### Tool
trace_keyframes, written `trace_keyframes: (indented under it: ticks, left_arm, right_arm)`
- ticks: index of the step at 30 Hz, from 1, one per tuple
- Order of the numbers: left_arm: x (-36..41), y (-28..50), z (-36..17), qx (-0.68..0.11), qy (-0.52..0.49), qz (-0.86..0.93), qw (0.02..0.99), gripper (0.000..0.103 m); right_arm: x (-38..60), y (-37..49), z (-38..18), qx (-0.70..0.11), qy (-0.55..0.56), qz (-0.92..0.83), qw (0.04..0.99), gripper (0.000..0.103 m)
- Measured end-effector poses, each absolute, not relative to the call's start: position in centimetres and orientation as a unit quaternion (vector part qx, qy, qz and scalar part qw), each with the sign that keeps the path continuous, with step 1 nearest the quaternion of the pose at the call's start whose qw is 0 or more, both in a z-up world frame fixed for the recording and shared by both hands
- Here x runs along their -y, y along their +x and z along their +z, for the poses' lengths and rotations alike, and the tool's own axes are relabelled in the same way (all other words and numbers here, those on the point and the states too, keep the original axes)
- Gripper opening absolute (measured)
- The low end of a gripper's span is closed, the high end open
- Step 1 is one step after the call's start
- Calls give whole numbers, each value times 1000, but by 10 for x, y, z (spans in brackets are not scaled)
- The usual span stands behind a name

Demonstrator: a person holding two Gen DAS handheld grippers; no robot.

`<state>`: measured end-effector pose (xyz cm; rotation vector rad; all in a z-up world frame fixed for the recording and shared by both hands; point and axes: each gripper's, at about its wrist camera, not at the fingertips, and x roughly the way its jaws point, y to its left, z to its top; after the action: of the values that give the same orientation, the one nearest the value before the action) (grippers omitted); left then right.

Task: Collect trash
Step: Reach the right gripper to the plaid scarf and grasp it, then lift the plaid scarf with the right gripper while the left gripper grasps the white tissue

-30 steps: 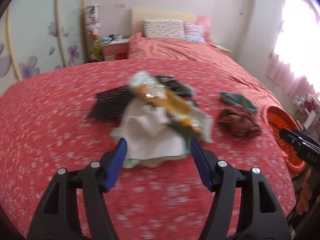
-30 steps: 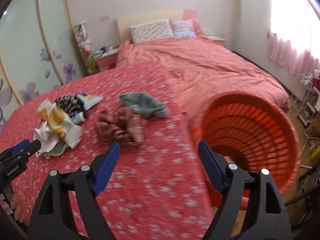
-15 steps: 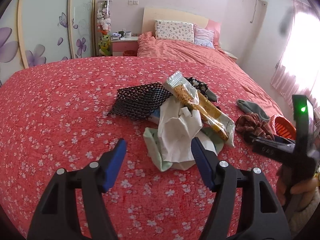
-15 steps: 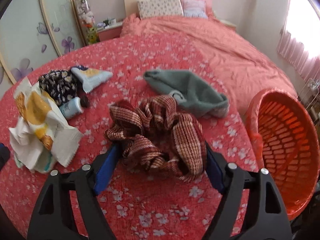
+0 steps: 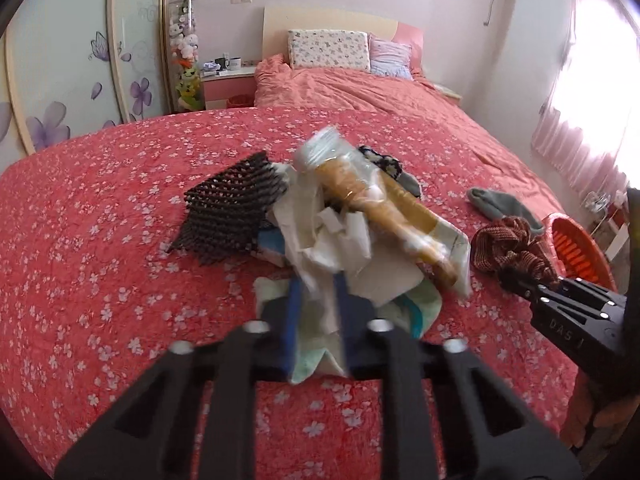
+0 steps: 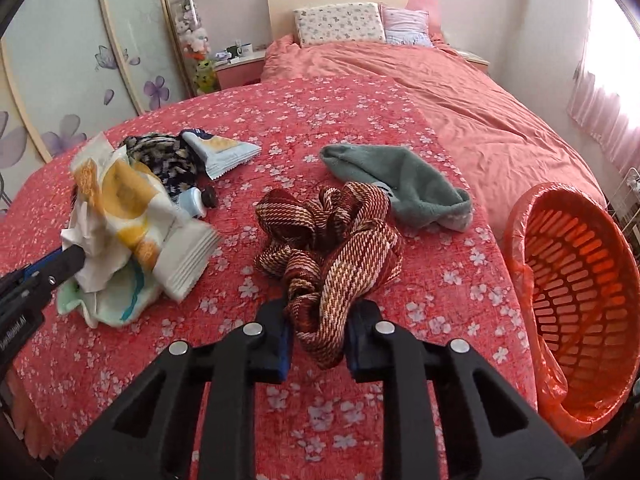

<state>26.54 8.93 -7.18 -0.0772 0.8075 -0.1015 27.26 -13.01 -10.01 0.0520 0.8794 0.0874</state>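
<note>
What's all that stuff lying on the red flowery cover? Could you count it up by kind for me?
Cloth pieces: 4 (plaid scarf, grey cloth, dark floral cloth, black mesh)
Snack wrappers: 2 (yellow wrapper, white packet)
Crumpled paper wads: 1 (paper)
Small bottles: 1 (bottle)
Total: 8, though the pile may hide more.
</note>
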Motion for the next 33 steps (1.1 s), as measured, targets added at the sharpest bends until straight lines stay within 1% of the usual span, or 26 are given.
trace_keyframes:
  ticks: [5, 12, 13, 14, 16, 17, 18, 19, 20, 21, 22, 24, 26, 33]
  left_arm:
    - [-115, 248, -61, -377, -46, -35, 924, 6]
    - [-157, 227, -55, -376, -62, -10, 924, 6]
    - [-162, 225, -58, -380, -64, -7, 923, 7]
    - [-166, 224, -60, -384, -66, -4, 921, 9]
    - [-173, 224, -67, -393, -70, 4, 917, 13]
    - [-176, 224, -70, -397, -72, 9, 915, 21]
    - [-179, 224, -73, -402, -75, 12, 912, 31]
    - [-181, 225, -75, -405, -79, 15, 911, 36]
    - [-182, 224, -77, -406, -82, 17, 910, 47]
    - [-184, 224, -78, -405, -86, 18, 910, 52]
    - [-184, 225, -78, -405, -89, 17, 910, 54]
    - [-182, 226, -78, -405, -92, 15, 910, 64]
    - [-179, 227, -78, -404, -97, 12, 909, 68]
    - [-165, 245, -82, -412, -100, 14, 906, 71]
  right_arm:
    - [134, 267, -99, -422, 32, 44, 905, 20]
    - [135, 263, -99, -423, 36, 50, 904, 21]
    - [135, 263, -100, -426, 37, 55, 902, 22]
    - [136, 262, -100, -427, 38, 58, 901, 25]
    - [137, 261, -100, -426, 39, 60, 902, 34]
    - [137, 260, -100, -423, 37, 58, 903, 45]
    - [138, 259, -100, -421, 36, 56, 905, 54]
    - [139, 259, -99, -417, 36, 54, 906, 57]
    - [140, 260, -99, -415, 36, 53, 908, 61]
    - [140, 262, -98, -415, 36, 51, 908, 64]
    - [142, 262, -99, -415, 38, 50, 908, 65]
    - [141, 266, -100, -419, 40, 49, 906, 67]
    - [139, 271, -103, -424, 41, 44, 904, 68]
    - [137, 287, -107, -432, 46, 25, 901, 69]
